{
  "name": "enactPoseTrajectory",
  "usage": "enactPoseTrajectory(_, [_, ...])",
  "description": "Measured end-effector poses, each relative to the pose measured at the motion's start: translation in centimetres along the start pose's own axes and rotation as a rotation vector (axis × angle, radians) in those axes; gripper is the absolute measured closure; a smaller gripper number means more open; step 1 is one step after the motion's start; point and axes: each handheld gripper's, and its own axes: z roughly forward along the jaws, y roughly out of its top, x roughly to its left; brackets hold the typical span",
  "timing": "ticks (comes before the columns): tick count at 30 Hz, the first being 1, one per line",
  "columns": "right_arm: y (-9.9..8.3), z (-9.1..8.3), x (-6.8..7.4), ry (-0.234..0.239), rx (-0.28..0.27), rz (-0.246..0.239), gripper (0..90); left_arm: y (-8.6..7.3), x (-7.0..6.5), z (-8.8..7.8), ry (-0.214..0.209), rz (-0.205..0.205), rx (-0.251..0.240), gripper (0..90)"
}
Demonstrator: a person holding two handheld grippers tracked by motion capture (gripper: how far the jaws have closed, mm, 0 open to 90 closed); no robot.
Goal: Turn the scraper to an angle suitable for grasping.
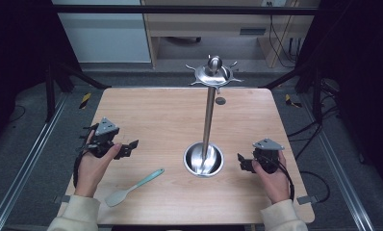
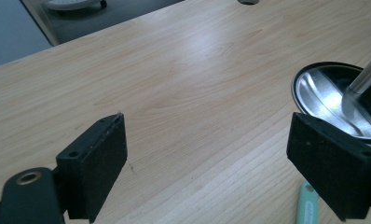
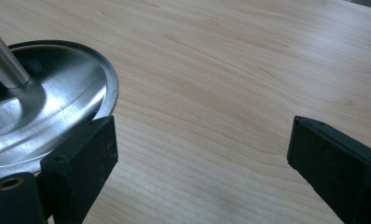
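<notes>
Centrally, a steel utensil stand [image 1: 208,120] sits upright on the wooden table [image 1: 160,115]: round dished base [image 1: 203,159], slim pole rising to a hooked crown [image 1: 213,73] with a knob on top. Hooks bare.

Mint-green silicone spatula [image 1: 132,188] lies flat on the table, near the front edge, left of the stand's base and well apart from it. Blade toward the person, handle angled up and right toward the base. Nothing touches it. In the left gripper view its handle tip [image 2: 307,205] shows just under the right jaw.

Left gripper [image 1: 128,148]: jaws wide apart, nothing between them but bare table. It hovers above and to the left of the spatula, not touching it. Jaws point right, toward the stand's base. Left hand [image 1: 94,166] wraps the body from below, forearm coming in from the bottom edge, cream sleeve [image 1: 79,214] at the wrist. Grey three-cornered plate on top.

Right gripper [image 1: 241,162]: jaws likewise spread wide, empty. It sits just beside the base on its right, jaws pointing left at the rim; the right gripper view has the base [image 3: 44,107] close by the left jaw, contact not clear. Right hand [image 1: 271,175] grips from behind, forearm entering from the bottom right.
</notes>
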Motion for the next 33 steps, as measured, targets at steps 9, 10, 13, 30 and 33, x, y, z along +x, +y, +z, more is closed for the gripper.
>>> enactPoseTrajectory(9, [0.2,-0.2,0.1,0.005,-0.011,-0.005,8.9,-1.4,-2.4,0.8,0.017,0.028,0.050,12.2])
enactPoseTrajectory(10, [0.2,-0.2,0.1,0.006,-0.013,-0.004,8.9,-1.4,-2.4,0.8,0.017,0.028,0.050,13.7])
enactPoseTrajectory(13, [0.2,-0.2,0.0,0.005,-0.013,0.001,8.9,-1.2,-3.0,0.9,0.008,0.040,0.055,18.5])
enactPoseTrajectory(30, [0.2,-0.1,0.2,0.013,-0.014,0.000,9.0,-1.7,-6.1,3.0,-0.112,0.196,0.211,82.4])
enactPoseTrajectory(33, [0.2,-0.1,0.2,0.015,-0.013,-0.005,9.1,-2.2,-6.5,3.8,-0.116,0.199,0.242,87.6])
